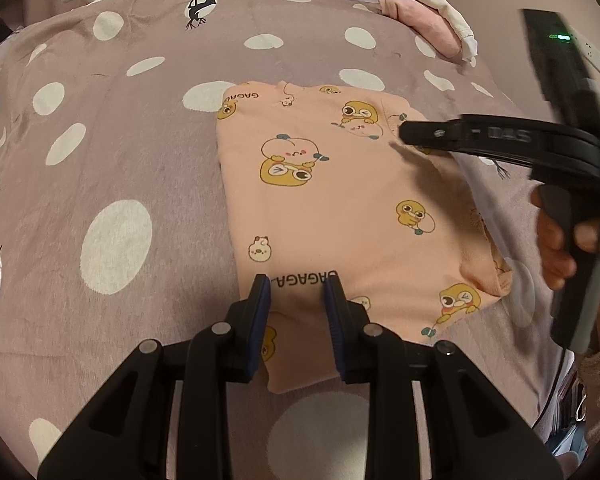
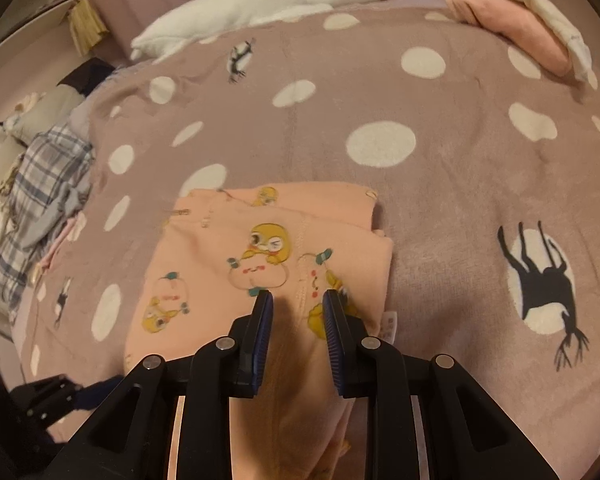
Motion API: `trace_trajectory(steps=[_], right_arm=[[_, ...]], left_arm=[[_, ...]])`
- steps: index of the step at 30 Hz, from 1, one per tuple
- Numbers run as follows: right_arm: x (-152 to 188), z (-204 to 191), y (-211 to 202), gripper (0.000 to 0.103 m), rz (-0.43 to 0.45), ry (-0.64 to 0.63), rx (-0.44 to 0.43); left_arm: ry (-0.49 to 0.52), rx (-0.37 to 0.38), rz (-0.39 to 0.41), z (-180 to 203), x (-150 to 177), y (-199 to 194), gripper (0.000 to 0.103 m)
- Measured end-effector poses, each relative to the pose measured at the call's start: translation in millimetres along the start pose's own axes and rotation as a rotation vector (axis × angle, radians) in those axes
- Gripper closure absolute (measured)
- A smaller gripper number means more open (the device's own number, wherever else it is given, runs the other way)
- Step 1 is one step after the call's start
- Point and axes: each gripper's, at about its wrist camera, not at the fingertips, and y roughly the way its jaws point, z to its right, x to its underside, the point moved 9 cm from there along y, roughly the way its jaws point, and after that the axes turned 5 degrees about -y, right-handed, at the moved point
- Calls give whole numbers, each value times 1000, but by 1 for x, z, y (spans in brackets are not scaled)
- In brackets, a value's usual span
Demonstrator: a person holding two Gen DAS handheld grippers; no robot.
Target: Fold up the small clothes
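Note:
A peach garment [image 1: 340,200] printed with yellow ducks lies folded into a rough rectangle on the mauve spotted bedspread [image 1: 140,140]. My left gripper [image 1: 298,284] hovers over the garment's near edge, its blue pads apart and nothing pinched between them. My right gripper [image 1: 406,133], held in a hand [image 1: 556,248], reaches in from the right with its tip over the garment's far right corner. In the right wrist view the right gripper [image 2: 298,300] stands open above the layered edge of the garment [image 2: 220,256], and no cloth is caught between its pads.
A white goose plush [image 2: 260,4] lies along the far edge of the bedspread [image 2: 380,92]. A stack of folded pink and white clothes [image 2: 512,20] sits at the far right. A heap of plaid clothes [image 2: 44,188] lies off the left side.

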Motion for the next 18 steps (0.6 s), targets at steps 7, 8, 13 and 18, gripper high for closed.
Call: trace_trajectory(steps=[7,8,13,18], right_arm=[[21,-26,-35,77,28,-136,-47],[23,-28,-34,77,21,-148,-47],[46,-31,-27,77,-32,-201,-9],[59,-21,-21,77,-58,-193,31]], left_arm=[[-7,-19,-4,2,6,-2,75],[-8,-20,-5,2,6,-2,75],[-13,-26,-17,3,12,-2,75],[-22,-29,-23,2,17,-2,75]])
